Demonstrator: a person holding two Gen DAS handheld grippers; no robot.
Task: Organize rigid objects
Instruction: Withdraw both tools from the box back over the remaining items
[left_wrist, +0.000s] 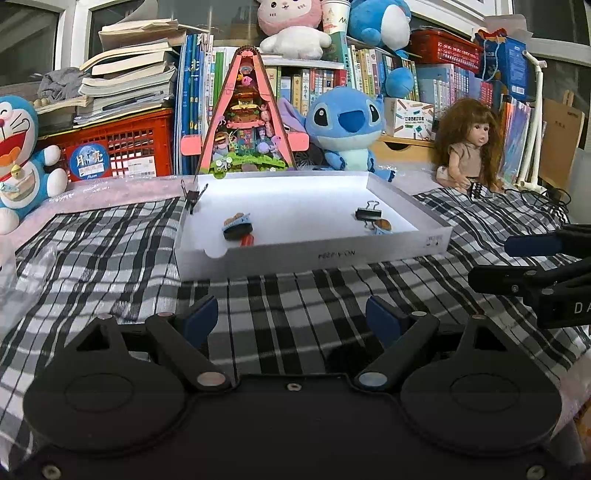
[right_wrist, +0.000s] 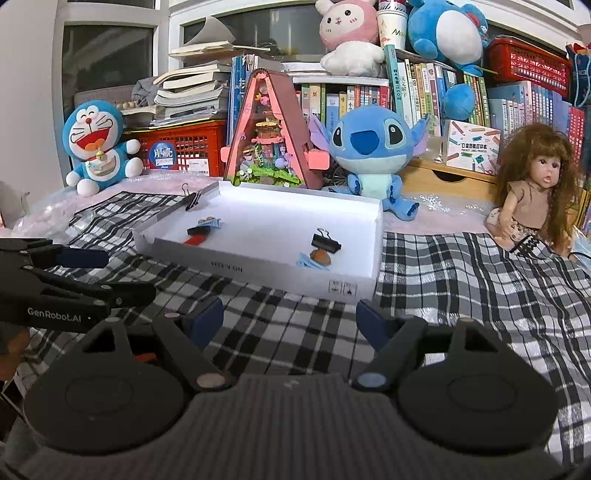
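Note:
A shallow white box (left_wrist: 314, 254) lies on the checked cloth ahead of both grippers. Inside it are a black binder clip (left_wrist: 368, 214) beside a small brown piece with a blue clip (left_wrist: 382, 226), and a small black-headed, red-handled piece under a blue clip (left_wrist: 238, 230). Another binder clip (left_wrist: 191, 195) is clamped on the box's far left corner. My left gripper (left_wrist: 291, 319) is open over the cloth, short of the box, holding nothing. In the right wrist view the box (right_wrist: 258, 271) is ahead, and my right gripper (right_wrist: 290, 319) is open and empty. The two grippers are side by side.
Behind the box stand a pink A-frame model house (left_wrist: 243, 122), a blue plush (left_wrist: 347, 129), a blue and white cat plush (right_wrist: 98, 144) and a doll (right_wrist: 535, 192). Books and red crates (left_wrist: 122, 144) fill the back. The checked cloth (left_wrist: 110, 240) covers the surface.

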